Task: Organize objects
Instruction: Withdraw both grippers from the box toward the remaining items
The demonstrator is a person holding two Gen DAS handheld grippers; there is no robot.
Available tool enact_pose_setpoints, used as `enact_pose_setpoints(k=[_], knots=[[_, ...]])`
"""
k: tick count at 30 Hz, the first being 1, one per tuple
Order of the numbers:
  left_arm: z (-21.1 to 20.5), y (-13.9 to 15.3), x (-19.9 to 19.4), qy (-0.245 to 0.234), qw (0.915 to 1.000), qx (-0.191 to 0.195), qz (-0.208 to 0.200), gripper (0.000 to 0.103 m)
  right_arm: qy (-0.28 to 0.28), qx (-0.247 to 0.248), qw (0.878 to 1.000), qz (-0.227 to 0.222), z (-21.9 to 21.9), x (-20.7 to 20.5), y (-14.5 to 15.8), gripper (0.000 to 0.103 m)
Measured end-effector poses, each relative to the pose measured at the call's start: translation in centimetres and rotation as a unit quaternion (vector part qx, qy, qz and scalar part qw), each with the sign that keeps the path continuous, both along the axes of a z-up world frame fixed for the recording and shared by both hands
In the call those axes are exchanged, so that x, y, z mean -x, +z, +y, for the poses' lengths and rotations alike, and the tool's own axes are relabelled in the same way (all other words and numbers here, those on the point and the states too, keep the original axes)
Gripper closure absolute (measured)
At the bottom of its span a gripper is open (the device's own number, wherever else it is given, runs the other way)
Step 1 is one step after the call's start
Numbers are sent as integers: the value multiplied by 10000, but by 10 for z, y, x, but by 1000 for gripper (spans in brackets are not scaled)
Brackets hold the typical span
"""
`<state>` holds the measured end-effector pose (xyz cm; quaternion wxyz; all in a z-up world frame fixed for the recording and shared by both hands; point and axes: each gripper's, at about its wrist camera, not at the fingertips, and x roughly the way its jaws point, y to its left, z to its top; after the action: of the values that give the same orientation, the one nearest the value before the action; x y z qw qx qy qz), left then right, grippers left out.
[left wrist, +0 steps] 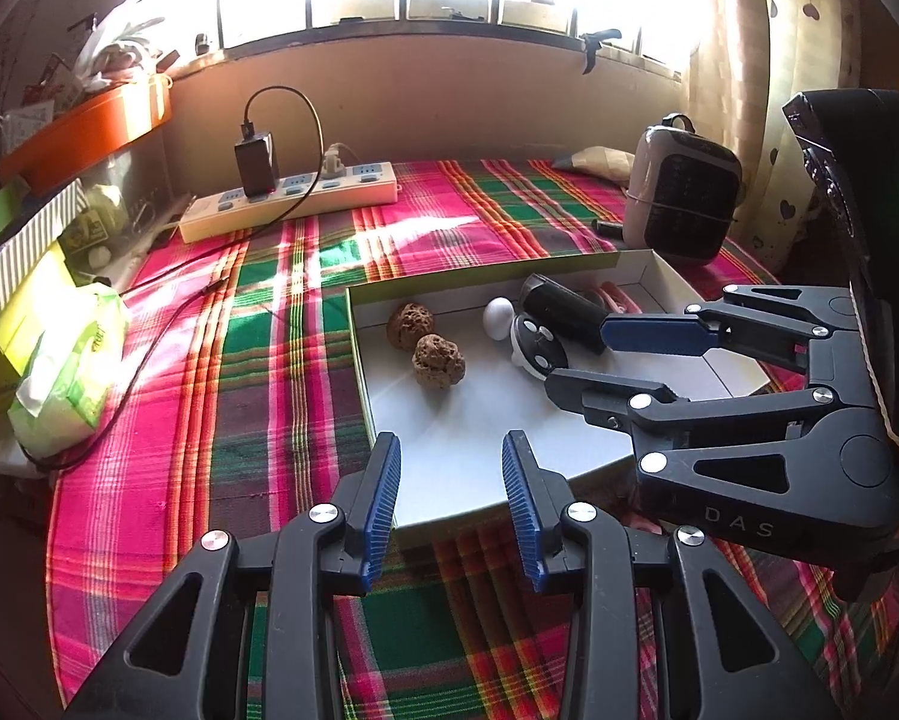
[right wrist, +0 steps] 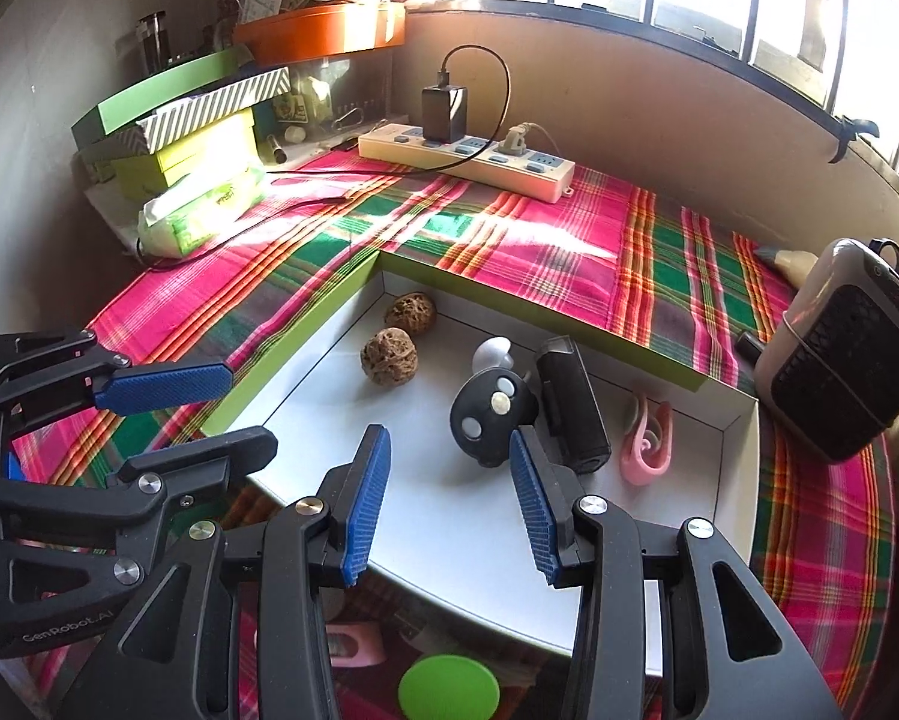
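A shallow white box with green sides lies on the plaid cloth. In it are two brown walnuts, a small white egg-shaped thing, a black-and-white round gadget, a black rectangular case and a pink curled clip. My left gripper is open and empty over the box's near edge. My right gripper is open and empty, just short of the round gadget; it also shows in the left wrist view.
A power strip with a black charger and cables lies at the back. A small heater stands at the right. A tissue pack and stacked boxes are at the left. A green disc lies near the front.
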<state>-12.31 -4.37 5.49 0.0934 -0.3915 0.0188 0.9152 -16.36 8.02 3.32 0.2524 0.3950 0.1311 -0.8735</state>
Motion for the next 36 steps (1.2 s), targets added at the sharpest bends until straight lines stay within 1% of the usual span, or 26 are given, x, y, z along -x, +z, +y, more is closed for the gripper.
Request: enact_pose_setpoints(k=[15, 21, 23, 25, 28, 31, 36], knots=[[-3, 1, -31, 119, 9998, -104, 108, 69, -264, 242, 9992, 177, 12, -40, 7, 60], [-3, -1, -42, 163, 9996, -165, 165, 69, -483, 377, 9978, 252, 23, -54, 7, 60], [-1, -1, -46, 197, 9995, -115, 215, 68, -553, 420, 9973, 257, 26, -58, 7, 60], [1, -2, -49, 190, 9995, -54, 230, 68, -610, 416, 9968, 321, 29, -62, 8, 60], [3, -3, -53, 163, 9995, -124, 226, 67, -715, 442, 9957, 396, 34, -68, 9, 60], [7, -4, -56, 148, 9995, 11, 295, 66, -806, 497, 9945, 444, 39, -74, 11, 60], [8, -6, -60, 31, 9996, -135, 264, 66, -882, 404, 9934, 608, 43, -84, 12, 60]])
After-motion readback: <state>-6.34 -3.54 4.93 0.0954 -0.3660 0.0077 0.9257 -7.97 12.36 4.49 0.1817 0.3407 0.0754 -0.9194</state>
